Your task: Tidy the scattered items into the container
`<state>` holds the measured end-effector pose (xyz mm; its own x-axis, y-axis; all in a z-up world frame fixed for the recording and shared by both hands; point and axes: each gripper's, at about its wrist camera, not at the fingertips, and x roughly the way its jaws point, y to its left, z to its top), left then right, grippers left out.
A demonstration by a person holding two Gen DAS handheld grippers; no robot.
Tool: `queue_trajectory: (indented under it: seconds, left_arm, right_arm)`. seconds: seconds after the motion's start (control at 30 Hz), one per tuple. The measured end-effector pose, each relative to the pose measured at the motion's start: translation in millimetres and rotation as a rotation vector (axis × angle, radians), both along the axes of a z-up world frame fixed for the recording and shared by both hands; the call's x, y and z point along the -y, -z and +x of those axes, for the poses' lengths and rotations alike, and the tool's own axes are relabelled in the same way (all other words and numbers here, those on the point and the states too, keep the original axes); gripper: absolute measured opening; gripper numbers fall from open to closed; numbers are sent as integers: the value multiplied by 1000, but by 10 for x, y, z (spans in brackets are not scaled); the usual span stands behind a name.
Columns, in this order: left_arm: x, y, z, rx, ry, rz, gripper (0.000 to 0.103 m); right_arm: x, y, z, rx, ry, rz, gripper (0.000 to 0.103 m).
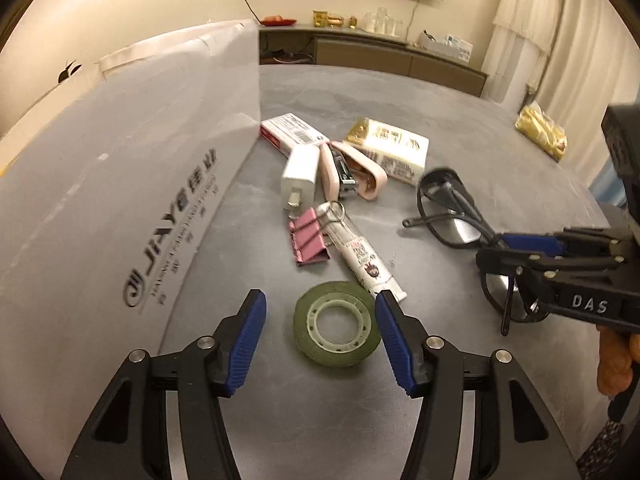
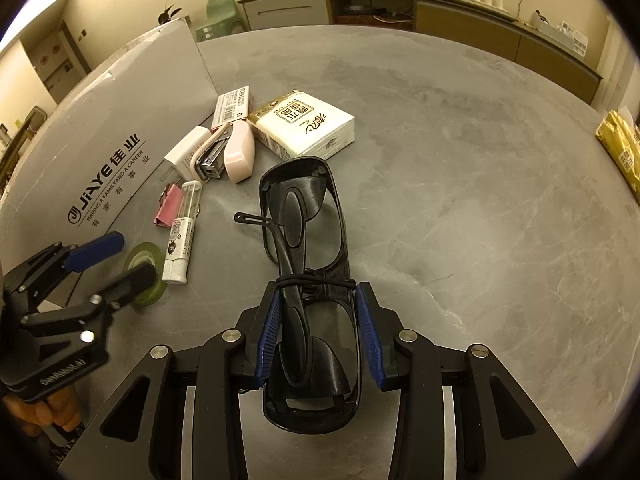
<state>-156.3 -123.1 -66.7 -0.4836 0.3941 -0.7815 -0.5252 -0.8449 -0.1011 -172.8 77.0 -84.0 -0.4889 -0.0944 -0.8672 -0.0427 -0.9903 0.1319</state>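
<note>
A green tape roll (image 1: 336, 330) lies flat on the grey table between the fingers of my open left gripper (image 1: 320, 300), with a gap on each side. The grey cardboard box (image 1: 120, 200) stands right beside it on the left. Black glasses (image 2: 304, 216) lie lengthwise between the blue pads of my right gripper (image 2: 318, 290), which is shut on their frame. From the right wrist, the left gripper (image 2: 128, 258) straddles the tape roll (image 2: 146, 256) next to the box (image 2: 100, 140). From the left wrist, the right gripper (image 1: 516, 254) holds the glasses (image 1: 452, 216) at the right.
Near the box corner lie a white charger (image 1: 298, 176), a pink stapler (image 1: 352, 170), a tissue pack (image 1: 394, 146), a red-and-white carton (image 1: 290, 132), pink binder clips (image 1: 308, 236) and a white tube (image 1: 360, 256). A gold packet (image 1: 540, 132) sits at the far right edge.
</note>
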Motion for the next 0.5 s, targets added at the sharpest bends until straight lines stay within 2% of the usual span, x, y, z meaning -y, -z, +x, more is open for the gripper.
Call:
queue_trajectory:
  seconds: [0.17,0.23,0.33,0.4,0.5]
  left_arm:
    - [-32,74,6,49,25,6,59]
    - [-87,97,62,31,48,-15,62]
    - [-196,116,116,-9,87,-65,62]
    - [-208,101,135,-24,104,-68,49]
    - [-214,112,128,-22,103,-73,49]
  right_arm:
    - [-6,12,-13,-1,6,-6,39]
    - [-5,12,-15,-2,6,-6,39]
    - [-6,13,-19,-3,6,-6,39]
    - [-6,15,-22,-4,4,-4,39]
    - [1,6,-18,-10,2,2,39]
